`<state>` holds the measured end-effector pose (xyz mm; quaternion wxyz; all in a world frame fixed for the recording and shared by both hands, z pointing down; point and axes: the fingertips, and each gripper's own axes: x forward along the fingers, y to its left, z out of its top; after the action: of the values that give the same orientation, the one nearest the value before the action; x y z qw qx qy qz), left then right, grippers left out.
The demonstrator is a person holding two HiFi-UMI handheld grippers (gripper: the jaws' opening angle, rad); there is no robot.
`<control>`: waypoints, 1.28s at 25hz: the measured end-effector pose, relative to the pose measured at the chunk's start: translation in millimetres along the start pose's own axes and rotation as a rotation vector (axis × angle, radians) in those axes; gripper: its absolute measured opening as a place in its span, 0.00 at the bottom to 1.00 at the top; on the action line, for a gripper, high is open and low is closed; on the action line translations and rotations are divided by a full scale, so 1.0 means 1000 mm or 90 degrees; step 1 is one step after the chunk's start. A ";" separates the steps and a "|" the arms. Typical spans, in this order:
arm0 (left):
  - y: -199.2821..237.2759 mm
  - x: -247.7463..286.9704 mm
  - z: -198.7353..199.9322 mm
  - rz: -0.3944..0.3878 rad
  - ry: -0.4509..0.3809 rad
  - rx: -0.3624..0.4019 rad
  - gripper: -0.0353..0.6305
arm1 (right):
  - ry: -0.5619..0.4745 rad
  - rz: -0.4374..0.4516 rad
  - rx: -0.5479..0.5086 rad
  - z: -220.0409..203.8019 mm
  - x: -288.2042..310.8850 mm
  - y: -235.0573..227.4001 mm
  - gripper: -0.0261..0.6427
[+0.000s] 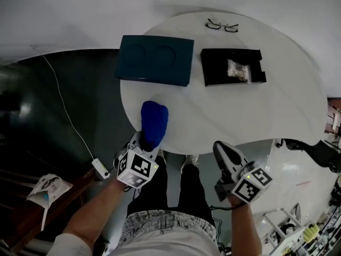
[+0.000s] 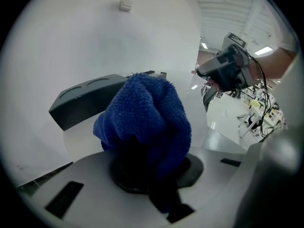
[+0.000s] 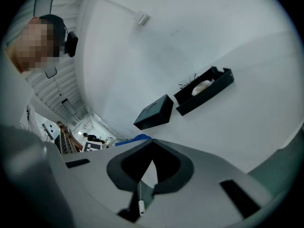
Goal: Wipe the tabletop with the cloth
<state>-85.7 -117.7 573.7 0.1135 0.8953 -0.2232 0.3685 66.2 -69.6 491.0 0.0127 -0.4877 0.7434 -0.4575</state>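
Note:
A bunched blue cloth (image 1: 154, 122) rests at the near-left edge of the round white table (image 1: 277, 111). My left gripper (image 1: 147, 139) is shut on it from the near side. In the left gripper view the cloth (image 2: 147, 120) fills the space between the jaws and hides the fingertips of the left gripper (image 2: 151, 167). My right gripper (image 1: 222, 152) hovers just off the table's near edge, to the right of the cloth. Its jaws meet at the tips with nothing held. In the right gripper view the right gripper (image 3: 152, 144) points across the tabletop, and a sliver of the cloth (image 3: 135, 138) shows at left.
A dark teal box (image 1: 154, 59) lies at the table's far left. A black tray (image 1: 213, 71) holding a small pale bundle (image 1: 237, 70) sits to its right. Eyeglasses (image 1: 222, 25) lie at the far edge. A white cable (image 1: 64, 108) runs along the dark floor at left.

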 end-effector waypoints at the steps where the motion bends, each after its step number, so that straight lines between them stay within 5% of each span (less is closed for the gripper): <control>1: -0.005 0.004 0.004 -0.004 0.001 0.004 0.17 | -0.005 -0.004 0.003 0.001 -0.007 -0.005 0.05; 32: -0.200 0.116 0.109 -0.164 0.004 0.111 0.17 | -0.109 -0.091 0.083 0.005 -0.175 -0.134 0.05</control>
<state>150.5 -19.6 571.7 0.0821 0.9217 -0.0732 0.3720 255.6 42.2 506.1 0.0753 -0.5744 0.6717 -0.4617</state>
